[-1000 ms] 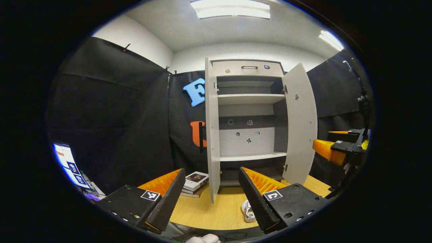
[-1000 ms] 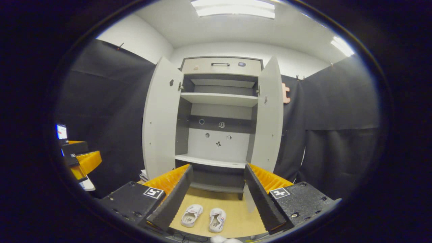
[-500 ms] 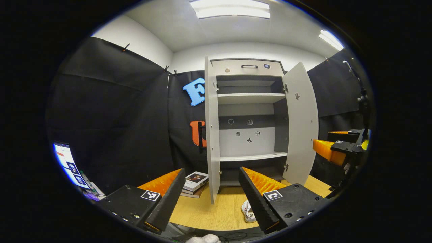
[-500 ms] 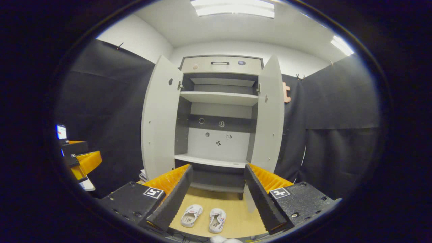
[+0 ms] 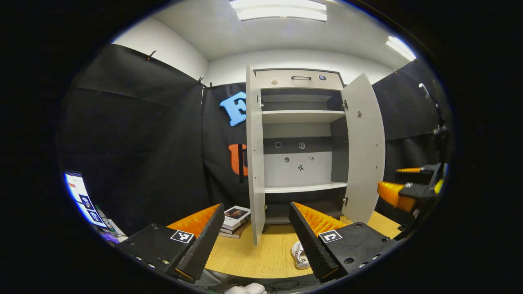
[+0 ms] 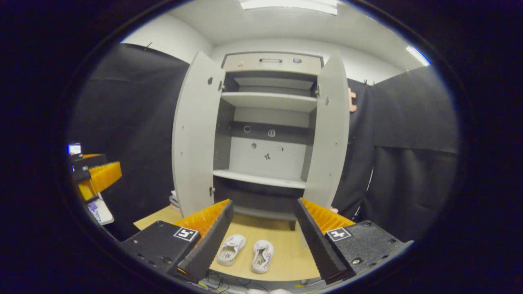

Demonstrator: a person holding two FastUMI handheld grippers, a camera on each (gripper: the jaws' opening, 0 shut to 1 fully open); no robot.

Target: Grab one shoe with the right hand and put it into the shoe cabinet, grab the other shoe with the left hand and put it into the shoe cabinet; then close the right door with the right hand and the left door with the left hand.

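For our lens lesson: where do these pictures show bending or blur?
Left gripper view: the tall grey shoe cabinet's open right door bows outward, and the far gripper is smeared. Right gripper view: both doors bulge, the left door most.

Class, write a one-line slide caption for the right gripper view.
Open right gripper hovers above two white shoes before the open shoe cabinet.

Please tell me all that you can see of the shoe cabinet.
The tall light-grey shoe cabinet stands upright on the wooden table. Both doors, left and right, are open. Inside are pale shelves and dark bands, with nothing on them. A drawer with a dark handle sits on top. Neither tool touches it.
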